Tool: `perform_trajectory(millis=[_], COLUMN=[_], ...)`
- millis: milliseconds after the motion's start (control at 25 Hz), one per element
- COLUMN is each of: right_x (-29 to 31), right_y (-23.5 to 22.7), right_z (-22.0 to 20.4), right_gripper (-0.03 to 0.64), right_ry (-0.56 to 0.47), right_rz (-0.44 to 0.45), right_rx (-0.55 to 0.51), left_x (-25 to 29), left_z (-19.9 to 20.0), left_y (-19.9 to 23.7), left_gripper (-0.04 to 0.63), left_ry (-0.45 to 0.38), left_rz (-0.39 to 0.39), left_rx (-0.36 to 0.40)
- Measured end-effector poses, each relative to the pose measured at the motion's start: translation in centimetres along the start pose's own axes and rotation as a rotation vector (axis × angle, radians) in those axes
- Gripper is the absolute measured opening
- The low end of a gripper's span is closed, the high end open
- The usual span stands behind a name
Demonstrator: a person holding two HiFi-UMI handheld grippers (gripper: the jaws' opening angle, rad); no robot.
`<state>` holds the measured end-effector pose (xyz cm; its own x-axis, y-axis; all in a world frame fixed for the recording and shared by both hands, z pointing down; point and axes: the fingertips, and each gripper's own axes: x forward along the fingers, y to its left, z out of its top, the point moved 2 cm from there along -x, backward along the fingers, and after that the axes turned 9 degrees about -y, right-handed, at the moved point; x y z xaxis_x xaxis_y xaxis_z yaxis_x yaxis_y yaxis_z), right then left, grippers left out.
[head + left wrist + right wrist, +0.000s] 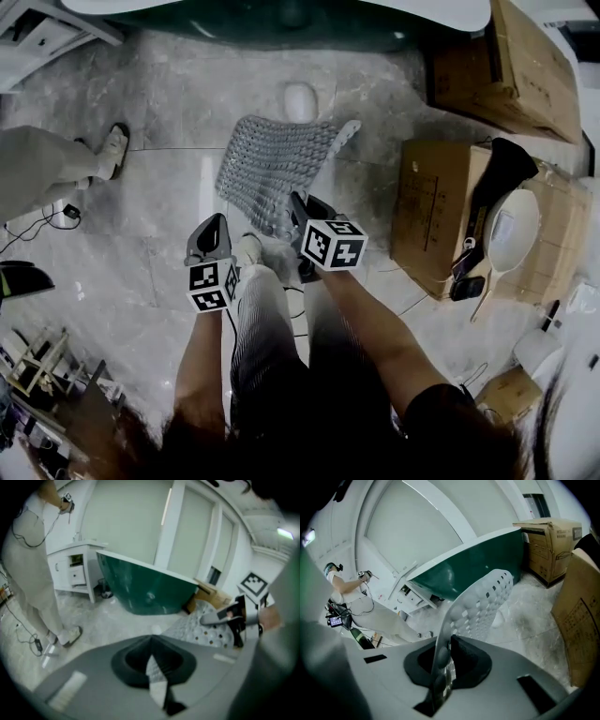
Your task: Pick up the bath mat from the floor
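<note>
Left gripper (217, 223) and right gripper (296, 201) jaws both clamp the grey studded rubber bath mat (277, 164), beside brown cardboard boxes (441, 202).

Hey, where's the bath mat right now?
In the head view the bath mat is mid-frame, its near edge clamped in the right gripper, its far end toward the green bathtub, with a cardboard box on its right.

Grey marble floor (169, 187) under us. Ahead of our right claw (298, 202) a white oval lump (300, 101) lies before the green tub (281, 23). Cardboard boxes (436, 211) stand to its right. Well left of our left claw (214, 225) a person's shoe (114, 148) stands.
</note>
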<state>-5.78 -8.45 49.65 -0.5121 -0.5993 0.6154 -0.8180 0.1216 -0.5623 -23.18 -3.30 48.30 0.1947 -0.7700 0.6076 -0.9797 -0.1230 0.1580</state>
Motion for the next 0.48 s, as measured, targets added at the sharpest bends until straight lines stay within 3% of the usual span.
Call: perform_trajectory(millis=[480], right_x=[-6.9], right_y=[5.6], right_z=[6.6], right_gripper=[0.012], right_ry=[-0.088], right_rz=[0.111], right_rx=[-0.04], left_x=[-5.7], left_z=[8.7], left_y=[-1.7], left_gripper=[0.006], left_ry=[-0.134], left_rz=[0.002], left_rx=[-0.019])
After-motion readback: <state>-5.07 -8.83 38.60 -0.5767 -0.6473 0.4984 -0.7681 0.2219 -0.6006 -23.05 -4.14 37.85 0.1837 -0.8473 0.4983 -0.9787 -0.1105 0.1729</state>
